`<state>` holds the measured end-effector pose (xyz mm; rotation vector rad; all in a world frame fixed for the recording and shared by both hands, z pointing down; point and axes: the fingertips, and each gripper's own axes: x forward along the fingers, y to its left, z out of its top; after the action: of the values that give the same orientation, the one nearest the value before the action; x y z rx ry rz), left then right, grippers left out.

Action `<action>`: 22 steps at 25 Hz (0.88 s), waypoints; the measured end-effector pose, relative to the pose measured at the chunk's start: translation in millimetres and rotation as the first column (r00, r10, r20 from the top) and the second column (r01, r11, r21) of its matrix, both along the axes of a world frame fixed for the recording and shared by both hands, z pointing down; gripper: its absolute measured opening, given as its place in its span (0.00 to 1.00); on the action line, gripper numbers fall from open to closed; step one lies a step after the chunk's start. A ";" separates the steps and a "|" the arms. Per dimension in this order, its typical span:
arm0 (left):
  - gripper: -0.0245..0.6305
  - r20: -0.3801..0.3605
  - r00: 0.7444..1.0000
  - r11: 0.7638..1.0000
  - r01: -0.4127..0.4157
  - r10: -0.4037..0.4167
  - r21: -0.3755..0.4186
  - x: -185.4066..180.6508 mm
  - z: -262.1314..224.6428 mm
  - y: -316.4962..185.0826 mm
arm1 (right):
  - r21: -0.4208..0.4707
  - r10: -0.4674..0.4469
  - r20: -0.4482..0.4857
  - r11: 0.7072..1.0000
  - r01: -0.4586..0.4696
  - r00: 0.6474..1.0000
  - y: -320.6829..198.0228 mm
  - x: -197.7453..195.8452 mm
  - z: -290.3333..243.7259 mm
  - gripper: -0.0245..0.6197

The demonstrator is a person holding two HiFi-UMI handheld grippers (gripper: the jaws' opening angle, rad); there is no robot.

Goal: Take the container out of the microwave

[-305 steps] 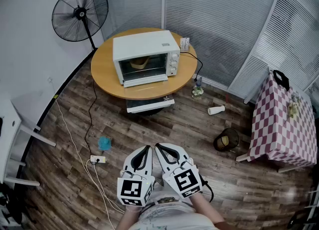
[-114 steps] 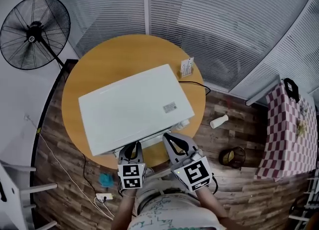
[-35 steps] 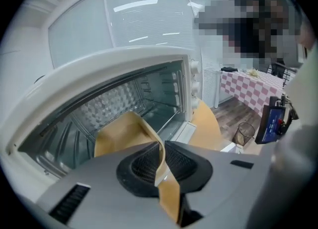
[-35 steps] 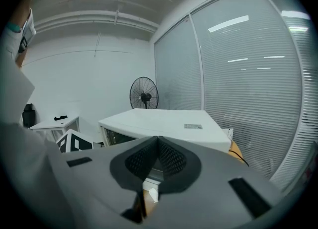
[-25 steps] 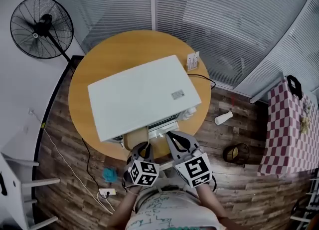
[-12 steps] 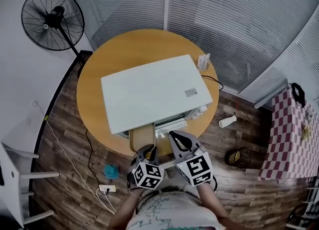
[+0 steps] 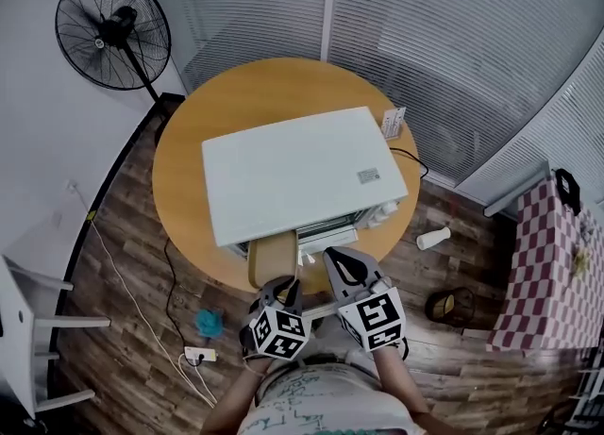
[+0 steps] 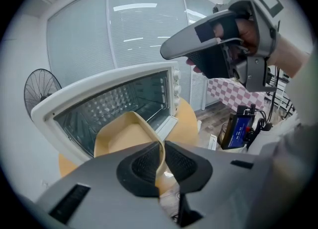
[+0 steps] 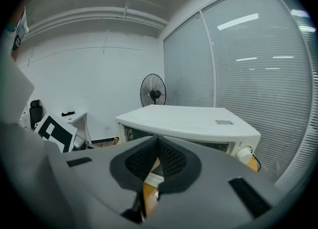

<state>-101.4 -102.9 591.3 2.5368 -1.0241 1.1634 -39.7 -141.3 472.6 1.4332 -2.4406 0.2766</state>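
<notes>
— Tan container (image 8: 124, 136): where is it, relative to the jaws?
— Its near wall is pinched between the jaws of the left gripper (image 8: 161, 156), which are closed to a narrow slit on that thin rim. The rest stretches beyond the jaws, with its far end at the open mouth of the microwave (image 8: 109, 99) and its body out over the bench (image 7: 184, 150).
— And the right gripper (image 9: 157, 148)?
— Jaws together, nothing between them. It hangs beside the left one, with the microwave just beyond its tips.
— Contents?
— What shows of the inside is bare. The strip nearest the jaws is hidden, so I cannot vouch for that part.
— Recommendation for the step in hand?
— In my judgement, draw straight back along the line of the jaws, container level. A one-sided grip on a thin wall invites sagging at the far end, so pull slowly until the far rim clears the mouth, with the right gripper ready underneath.
</notes>
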 end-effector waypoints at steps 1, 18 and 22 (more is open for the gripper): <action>0.10 0.001 1.000 1.000 0.006 -0.006 -0.001 1.2 -0.3 0.4 | 0.003 -0.008 0.001 1.000 0.008 1.000 -0.8 0.8 -0.6 0.03; 0.10 0.024 0.986 0.987 0.163 -0.162 -0.012 41.6 -12.3 30.1 | -0.005 -0.198 0.014 0.980 0.198 0.980 21.8 27.8 -8.9 0.03; 0.10 0.033 0.982 0.983 0.184 -0.183 -0.007 50.0 -12.7 38.7 | -0.008 -0.224 0.015 0.975 0.224 0.974 30.2 36.3 -10.1 0.03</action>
<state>-51.4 -64.3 578.5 2.3636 -1.2271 1.1581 -3.5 -111.1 462.4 1.1407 -2.5789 0.2473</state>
